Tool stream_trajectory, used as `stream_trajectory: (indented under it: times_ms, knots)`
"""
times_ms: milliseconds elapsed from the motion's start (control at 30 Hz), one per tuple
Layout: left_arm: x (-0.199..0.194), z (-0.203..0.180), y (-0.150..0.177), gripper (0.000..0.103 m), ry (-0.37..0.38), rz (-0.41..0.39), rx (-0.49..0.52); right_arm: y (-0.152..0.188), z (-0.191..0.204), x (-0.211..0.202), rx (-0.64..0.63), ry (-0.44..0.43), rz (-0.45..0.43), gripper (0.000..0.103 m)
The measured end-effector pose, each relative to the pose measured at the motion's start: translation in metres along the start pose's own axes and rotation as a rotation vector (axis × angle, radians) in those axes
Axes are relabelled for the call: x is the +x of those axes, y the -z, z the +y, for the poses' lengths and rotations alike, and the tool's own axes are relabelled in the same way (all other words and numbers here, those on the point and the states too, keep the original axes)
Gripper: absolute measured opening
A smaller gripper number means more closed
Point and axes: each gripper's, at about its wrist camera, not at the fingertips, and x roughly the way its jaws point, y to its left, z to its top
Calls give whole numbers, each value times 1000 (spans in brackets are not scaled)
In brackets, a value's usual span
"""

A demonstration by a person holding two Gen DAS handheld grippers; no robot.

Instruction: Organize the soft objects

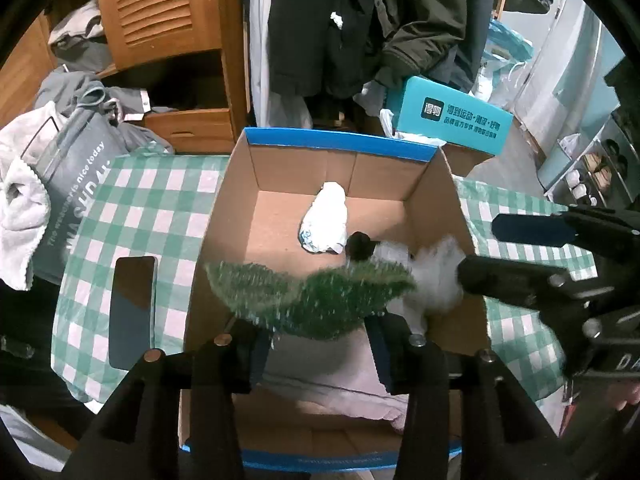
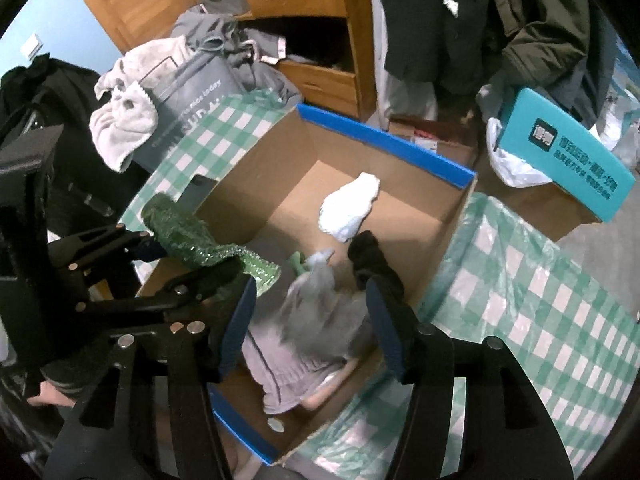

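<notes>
An open cardboard box [image 1: 224, 216] with blue edges stands on a green-checked cloth; it also shows in the right wrist view [image 2: 452, 220]. Inside lie a white bundle [image 1: 326, 218] [image 2: 352, 208], a small black item [image 1: 360, 245] [image 2: 370, 258] and a pale grey garment [image 2: 304, 340]. My left gripper [image 1: 316, 344] has its jaws wide apart, with a fuzzy green soft piece [image 1: 308, 298] [image 2: 192, 236] lying across the fingertips over the box. My right gripper [image 2: 312, 324] is open above the grey garment; in the left wrist view its fingers [image 1: 504, 276] touch a blurred white fluffy item [image 1: 434, 280].
A dark phone [image 1: 132, 308] lies on the checked cloth [image 1: 152, 200] left of the box. A grey bag [image 1: 76, 184] with towels stands at far left. A wooden cabinet [image 1: 160, 12], hanging dark coats [image 1: 360, 20] and a teal box [image 1: 452, 120] are behind.
</notes>
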Motion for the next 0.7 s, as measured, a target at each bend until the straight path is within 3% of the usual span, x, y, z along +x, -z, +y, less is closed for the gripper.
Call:
stream_trajectory:
  times_ms: [200, 367, 467, 700]
  knots:
    - [-17, -15, -2, 64, 10, -27, 22, 7, -10, -28, 15, 31, -55, 61]
    - [-40, -28, -6, 70, -22, -104, 49, 12, -16, -52, 26, 50, -106, 63]
    - [-48, -31, -8, 81, -22, -126, 42, 15, -20, -63, 35, 64, -134, 63]
    - [-60, -43, -10, 81, -31, -176, 44, 28, -36, -87, 64, 82, -176, 63]
